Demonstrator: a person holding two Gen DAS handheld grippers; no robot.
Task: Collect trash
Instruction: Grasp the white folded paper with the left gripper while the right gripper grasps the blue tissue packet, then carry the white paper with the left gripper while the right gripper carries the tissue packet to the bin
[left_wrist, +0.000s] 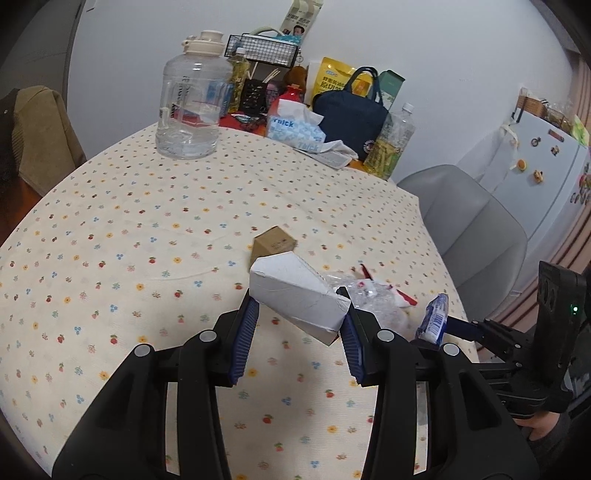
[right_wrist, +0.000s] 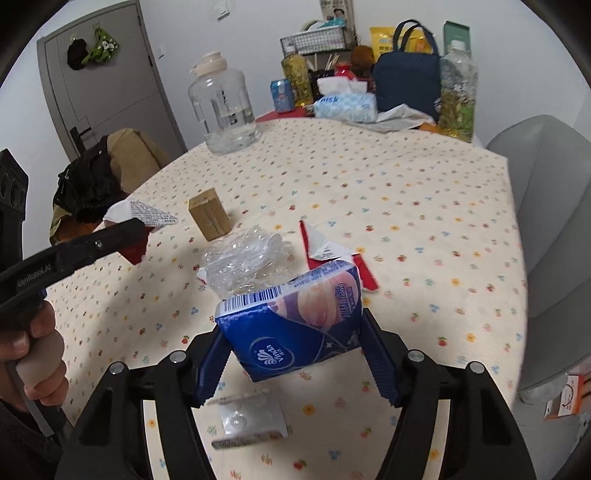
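Floral tablecloth (left_wrist: 147, 221) covers the whole table, cream with small coloured flowers. Nearest to the right wrist camera, the right gripper (right_wrist: 295, 354) pinches a blue tissue pack (right_wrist: 295, 325) between its two blue pads, and the pack is lifted a little above the cloth. Under this gripper a flat blister sheet (right_wrist: 251, 424) lies on the cloth. In the left wrist view, the left gripper (left_wrist: 297, 317) is pressed on a white carton (left_wrist: 299, 295), which is tilted and held above the table.

Just behind the grippers there is a crumpled clear plastic piece (right_wrist: 243, 254) on the cloth, and beside it on the right a torn red and white wrapper (right_wrist: 328, 254). A small brown box (left_wrist: 273, 245) stands a little further, near the plastic but apart from it.

At the far side of the table stand a big clear water jug (left_wrist: 192, 107), a tissue box (left_wrist: 295, 129), a dark blue bag (left_wrist: 351, 114) and a bottle with yellow liquid (left_wrist: 388, 144). A grey chair (left_wrist: 472, 229) is on the right of the table, and behind it a white fridge (left_wrist: 535, 166) with magnets.
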